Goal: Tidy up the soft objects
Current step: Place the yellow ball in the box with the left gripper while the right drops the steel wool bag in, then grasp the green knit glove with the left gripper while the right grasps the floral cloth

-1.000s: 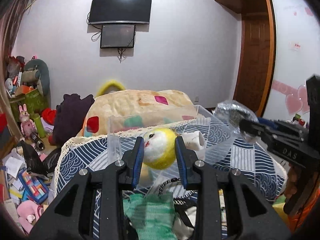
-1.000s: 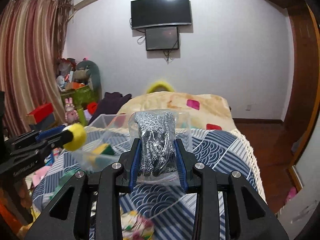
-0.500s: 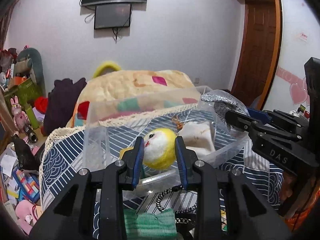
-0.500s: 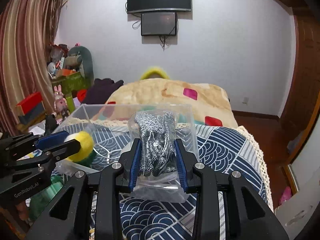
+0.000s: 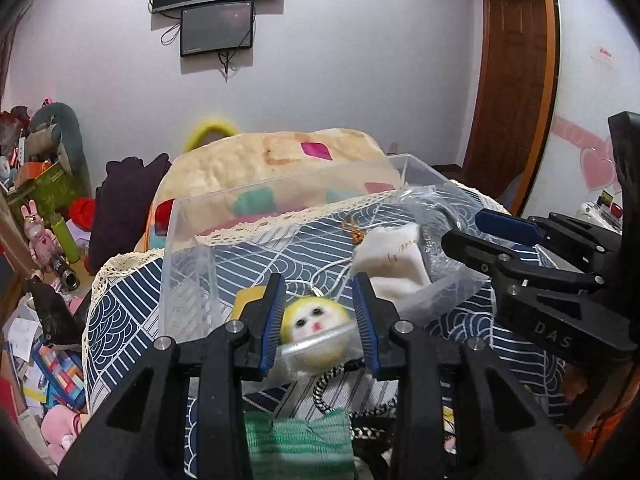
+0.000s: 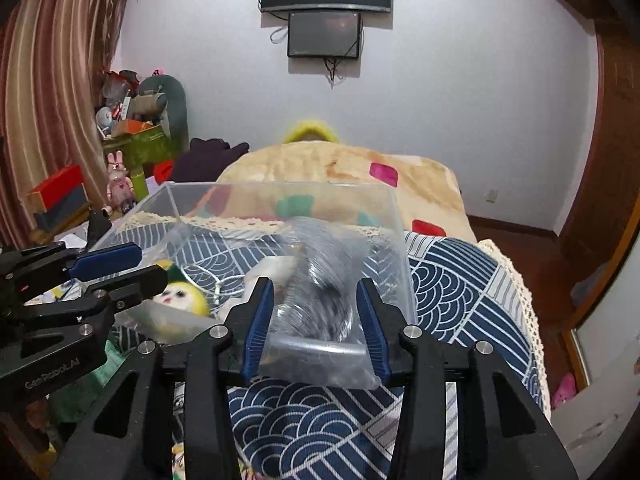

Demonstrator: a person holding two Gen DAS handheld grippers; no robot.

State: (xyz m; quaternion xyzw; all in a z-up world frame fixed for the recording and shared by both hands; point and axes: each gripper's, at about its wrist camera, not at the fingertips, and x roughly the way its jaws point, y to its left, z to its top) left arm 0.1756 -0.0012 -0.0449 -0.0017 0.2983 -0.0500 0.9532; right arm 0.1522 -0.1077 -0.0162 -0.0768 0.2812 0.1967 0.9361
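1 clear bin (image 5: 280,196), 1 yellow plush ball (image 5: 316,330), 1 white pouch (image 5: 394,264), 1 bagged grey item (image 6: 320,304), 2 wall screens (image 5: 218,6).

The left gripper (image 5: 319,322) stands parted around a yellow-haired doll head (image 5: 314,330) inside the clear plastic bin (image 5: 188,236), near a white pouch (image 5: 394,264); the right gripper (image 5: 472,232) reaches in beside the pouch.

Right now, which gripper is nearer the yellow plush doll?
Left. The left gripper is open with the yellow plush doll just past its fingertips; the right gripper is open over the bagged item, farther right.
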